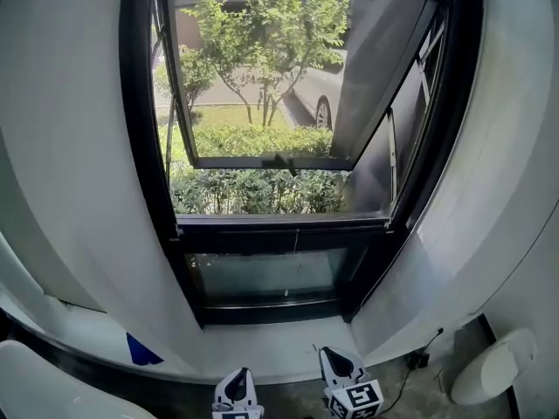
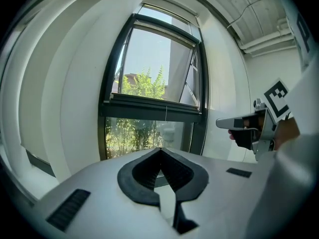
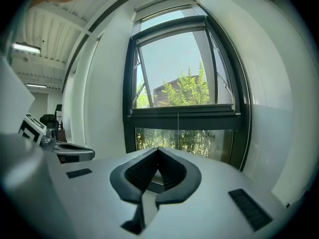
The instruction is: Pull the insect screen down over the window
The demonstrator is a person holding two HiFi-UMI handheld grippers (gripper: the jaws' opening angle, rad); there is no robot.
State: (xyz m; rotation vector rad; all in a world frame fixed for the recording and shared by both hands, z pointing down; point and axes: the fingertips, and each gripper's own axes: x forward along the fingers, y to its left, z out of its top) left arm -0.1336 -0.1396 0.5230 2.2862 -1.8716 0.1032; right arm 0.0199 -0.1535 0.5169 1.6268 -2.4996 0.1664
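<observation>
A black-framed window [image 1: 144, 147] fills the wall ahead, with its upper sash [image 1: 262, 161] tilted outward and a fixed pane [image 1: 262, 276] below the transom. A thin pull cord [image 3: 178, 122] hangs in front of the transom; it also shows in the left gripper view as the cord [image 2: 166, 114]. The screen's housing [image 2: 167, 8] runs along the top of the frame. I cannot tell whether mesh covers the opening. My left gripper [image 1: 237, 389] [image 2: 160, 151] and right gripper [image 1: 342, 372] [image 3: 158, 149] sit low, back from the window. Both are shut and hold nothing.
White curved reveals [image 1: 79, 190] flank the window. A blue object [image 1: 142, 350] lies at the lower left by a white seat edge [image 1: 35, 382]. A cable and plug [image 1: 421, 356] and a white rounded object [image 1: 493, 369] are at the lower right. Shrubs and a car [image 1: 316, 94] are outside.
</observation>
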